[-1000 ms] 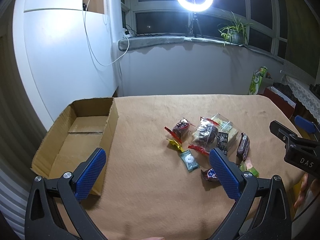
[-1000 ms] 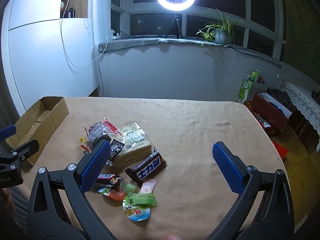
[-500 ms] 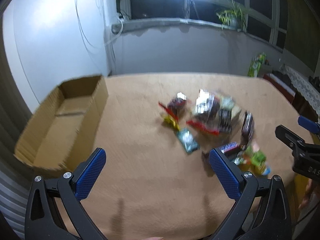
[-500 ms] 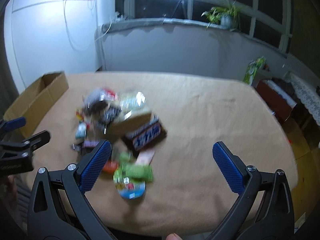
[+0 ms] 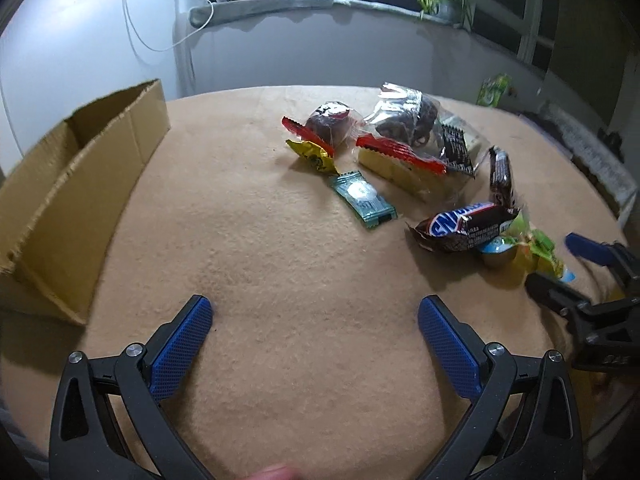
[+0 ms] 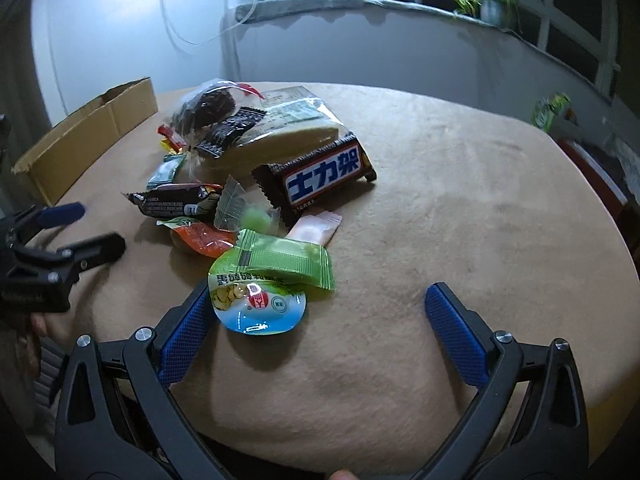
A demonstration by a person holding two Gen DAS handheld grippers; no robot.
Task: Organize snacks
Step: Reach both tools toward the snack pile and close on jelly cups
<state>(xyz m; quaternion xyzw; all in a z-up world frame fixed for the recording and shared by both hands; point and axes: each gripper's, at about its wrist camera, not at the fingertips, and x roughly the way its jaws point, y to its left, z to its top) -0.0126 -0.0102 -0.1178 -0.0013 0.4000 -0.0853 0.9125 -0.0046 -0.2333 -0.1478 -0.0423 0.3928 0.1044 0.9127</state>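
A heap of wrapped snacks lies on the tan table cloth (image 5: 280, 280): a Snickers bar (image 5: 464, 226), a teal candy (image 5: 362, 198), a yellow candy (image 5: 312, 154), two chocolate muffins in clear bags (image 5: 404, 120), a large Snickers bar (image 6: 320, 172), a green wafer packet (image 6: 280, 260) and a jelly cup (image 6: 256, 304). An open cardboard box (image 5: 76, 176) stands at the left. My left gripper (image 5: 314, 318) hovers open over bare cloth in front of the heap. My right gripper (image 6: 316, 306) is open, its left finger beside the jelly cup.
A wall and a window sill with a potted plant (image 6: 488, 0) run behind the table. The table's right edge (image 6: 624, 240) drops toward boxes on the floor. A hand (image 6: 28, 328) holds the left gripper's handle in the right wrist view.
Both grippers have dropped lower and moved in toward the table; the snacks now look much larger and closer. Both stay open. No snack has moved.
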